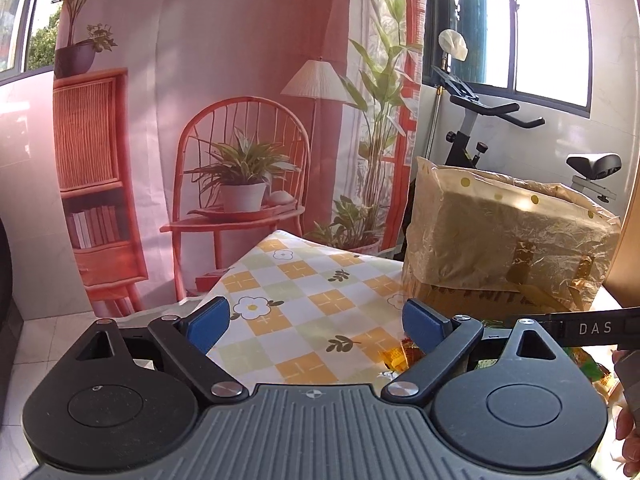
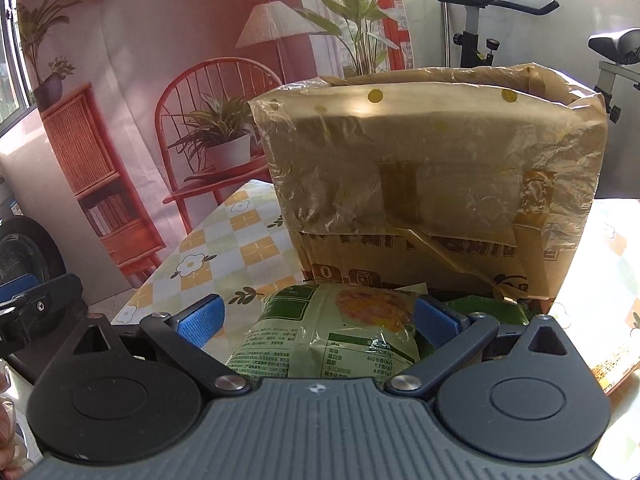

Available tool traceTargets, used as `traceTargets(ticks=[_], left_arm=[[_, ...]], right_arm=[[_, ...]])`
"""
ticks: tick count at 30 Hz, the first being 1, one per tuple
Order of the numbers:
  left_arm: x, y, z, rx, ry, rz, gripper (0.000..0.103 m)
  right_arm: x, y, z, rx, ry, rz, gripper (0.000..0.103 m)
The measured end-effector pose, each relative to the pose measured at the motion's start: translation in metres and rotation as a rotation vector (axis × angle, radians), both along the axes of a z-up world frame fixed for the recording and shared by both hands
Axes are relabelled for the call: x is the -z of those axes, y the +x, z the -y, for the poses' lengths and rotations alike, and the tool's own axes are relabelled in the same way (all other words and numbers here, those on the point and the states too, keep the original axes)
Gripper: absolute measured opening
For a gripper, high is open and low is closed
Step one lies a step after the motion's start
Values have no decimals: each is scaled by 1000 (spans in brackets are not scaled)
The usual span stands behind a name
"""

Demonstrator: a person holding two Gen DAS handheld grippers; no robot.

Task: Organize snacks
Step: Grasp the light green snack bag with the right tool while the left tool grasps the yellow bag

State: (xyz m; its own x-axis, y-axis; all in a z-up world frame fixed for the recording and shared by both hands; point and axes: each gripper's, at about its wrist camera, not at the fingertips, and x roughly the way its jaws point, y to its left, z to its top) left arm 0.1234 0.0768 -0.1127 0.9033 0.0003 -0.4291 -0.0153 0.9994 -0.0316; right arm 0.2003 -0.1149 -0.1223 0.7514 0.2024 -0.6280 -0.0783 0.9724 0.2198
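Between my right tongs [image 2: 318, 322], jaws spread wide and their blue pads [image 2: 200, 320] clear of it on both sides, lies a pale green snack packet [image 2: 332, 332], printed side up: a nutrition table, small text and a picture of something golden yellow. It rests on the table [image 2: 224, 248], whose cloth is checked in yellow, green and white with daisies and leaf sprigs. A darker green packet [image 2: 486, 308] sits just beside it to the right. Directly behind both stands a cardboard box [image 2: 432, 208] lined with a crinkled translucent bag dotted yellow, patched with brown tape; I cannot see what it holds. My left tongs [image 1: 316, 322] are also open, nothing between the pads, over bare tablecloth, with orange and yellow wrappers [image 1: 400, 354] near the right pad and the same box [image 1: 500, 240] off to the right.
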Motion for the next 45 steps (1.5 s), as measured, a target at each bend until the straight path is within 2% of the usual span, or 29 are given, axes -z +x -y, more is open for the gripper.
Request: traceTargets(ticks=[5,13,17,20,22,25,27,32,37,41,45], left_arm=[[10,9,-5,16,-17,-15,94],[26,17,-1,49,-32,-53,94],[31,16,4,58,-39,-66,94],[33,15,4,64,-36,-76,94],[33,14,3,67,-40,-83,93],[31,13,3,77,-47,-85,93],[31,10,5,88,-48,-85,93],[35,2,15,131,-41,-110,93],[52,1,30,173,-69,-193,93],[69,9,41,203,-159,-292,93],[94,12,53,170,-233,-381,93]], right_arm=[[20,27,-10,11,-80,-120,103],[35,39,-13,30,-82,-203,103],[45,44,-10,25,-24,-262,103],[46,41,-9,6,-3,-249,101],[42,37,-7,-13,19,-224,88],[32,30,-5,-41,48,-170,79],[25,22,-3,-44,63,-127,77],[9,-3,5,-32,75,-44,76],[0,-30,26,21,77,17,76],[-5,-49,41,53,41,58,76],[-2,-60,51,66,7,74,76]])
